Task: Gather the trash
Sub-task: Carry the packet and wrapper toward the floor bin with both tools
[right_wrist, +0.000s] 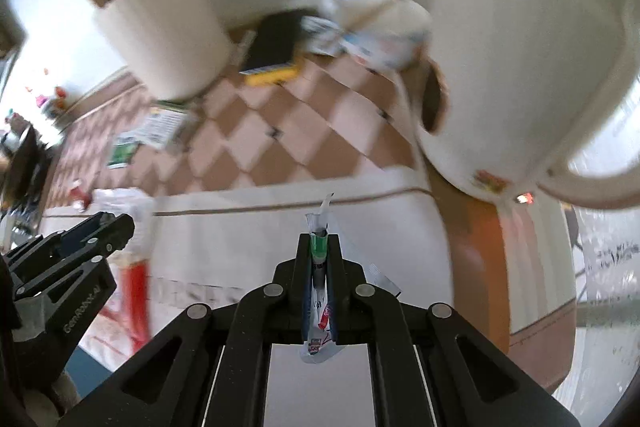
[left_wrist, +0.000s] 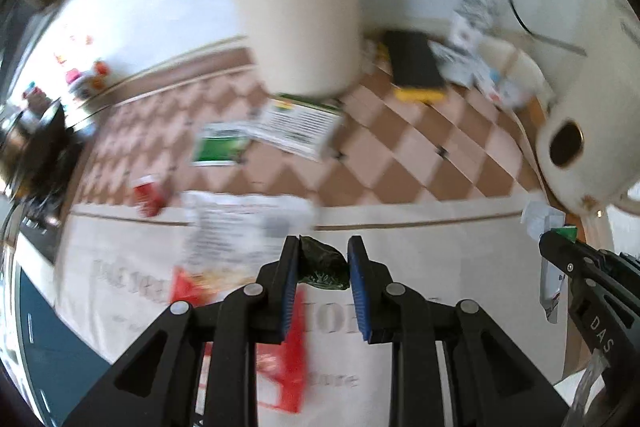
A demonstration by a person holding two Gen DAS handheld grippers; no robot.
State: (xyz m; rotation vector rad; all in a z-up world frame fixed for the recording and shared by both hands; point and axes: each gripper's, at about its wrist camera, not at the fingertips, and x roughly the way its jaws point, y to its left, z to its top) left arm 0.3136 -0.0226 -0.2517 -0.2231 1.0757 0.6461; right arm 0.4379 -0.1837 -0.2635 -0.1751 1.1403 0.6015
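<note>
Left wrist view: the left gripper [left_wrist: 324, 263] clamps its 2 blue pads on a crumpled dark green wrapper [left_wrist: 323, 266], held above the white printed sack [left_wrist: 440, 267]; a red wrapper [left_wrist: 290, 355] lies on that sack.

Right wrist view: the right gripper [right_wrist: 319, 255] is closed tight on a flat clear plastic sachet [right_wrist: 319, 291], also above the sack.

Checkered tile floor [left_wrist: 400, 147] fills mid-frame; on it lie a white printed sheet [left_wrist: 400, 267], green-and-white leaflets [left_wrist: 296, 123], a black-and-yellow box [left_wrist: 416, 67] and a red wrapper [left_wrist: 288, 359].
</note>
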